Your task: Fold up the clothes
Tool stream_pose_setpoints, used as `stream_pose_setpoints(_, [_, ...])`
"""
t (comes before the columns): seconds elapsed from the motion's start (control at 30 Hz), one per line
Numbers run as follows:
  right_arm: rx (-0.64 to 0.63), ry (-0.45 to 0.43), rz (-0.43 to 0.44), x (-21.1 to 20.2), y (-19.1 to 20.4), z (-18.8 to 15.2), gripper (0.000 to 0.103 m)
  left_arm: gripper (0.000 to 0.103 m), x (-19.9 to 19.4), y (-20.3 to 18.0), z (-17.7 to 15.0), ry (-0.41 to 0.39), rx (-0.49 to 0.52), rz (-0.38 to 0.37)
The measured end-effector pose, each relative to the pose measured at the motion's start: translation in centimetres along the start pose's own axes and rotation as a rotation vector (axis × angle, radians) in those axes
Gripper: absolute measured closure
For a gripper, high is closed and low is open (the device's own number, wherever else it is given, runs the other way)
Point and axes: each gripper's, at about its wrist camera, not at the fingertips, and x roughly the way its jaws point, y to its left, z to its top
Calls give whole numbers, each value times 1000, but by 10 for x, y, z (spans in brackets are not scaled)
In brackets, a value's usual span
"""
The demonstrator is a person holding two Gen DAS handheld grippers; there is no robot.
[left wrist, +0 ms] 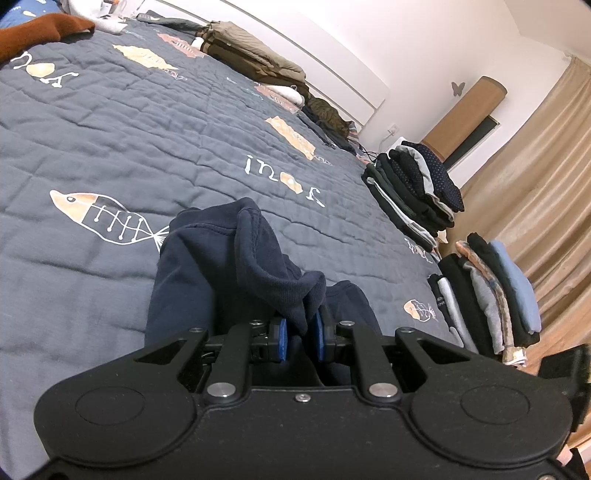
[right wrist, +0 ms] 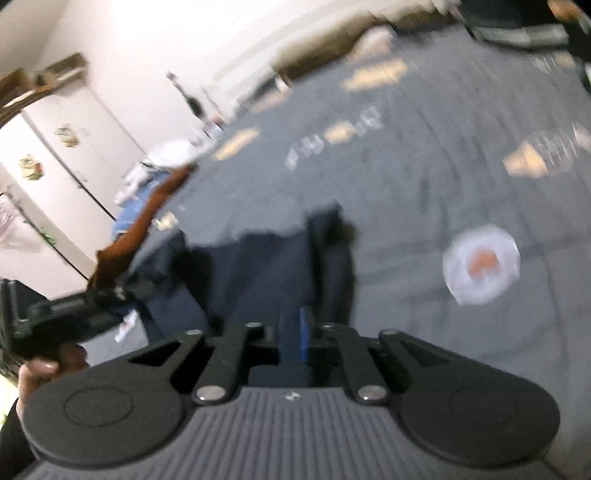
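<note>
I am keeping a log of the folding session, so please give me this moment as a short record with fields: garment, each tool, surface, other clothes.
garment: navy garment, bunched on the bed
left tool: shut on a fold of the navy garment
right tool: blue pads close together over navy cloth; view blurred, grip cannot be told
surface: grey quilt with fish prints
other clothes: two folded stacks at the bed edge; brown garment at the far corner

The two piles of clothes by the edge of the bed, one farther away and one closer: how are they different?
The farther pile is mostly black and dark navy, with a dotted navy piece on top. The nearer pile mixes colours: black, grey, an orange patterned piece and a light blue one on top. The farther pile looks looser, the nearer one more even. Both hold folded garments at the quilt's edge.
</note>
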Motion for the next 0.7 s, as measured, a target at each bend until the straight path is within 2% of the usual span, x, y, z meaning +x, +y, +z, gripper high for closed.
stream_pose_setpoints(0.03, [-37, -21, 15, 2, 9, 3, 72, 88, 0, 0, 0, 1, -1, 0])
stream_pose_setpoints(0.07, [-62, -34, 34, 5, 16, 5, 60, 88, -1, 0, 0, 1, -2, 0])
stream_pose_setpoints(0.1, [-83, -42, 57, 9, 23, 8, 57, 88, -1, 0, 0, 1, 0, 0])
stream_pose_setpoints(0.2, [-111, -1, 126, 31, 40, 15, 55, 88, -2, 1, 0, 1, 3, 0])
stream_pose_setpoints(0.33, [-172, 84, 157, 63, 56, 20, 53, 88, -1, 3, 1, 5, 0, -1])
stream_pose_setpoints(0.7, [-280, 142, 260, 89, 83, 22, 44, 88, -2, 6, 3, 11, -2, -12])
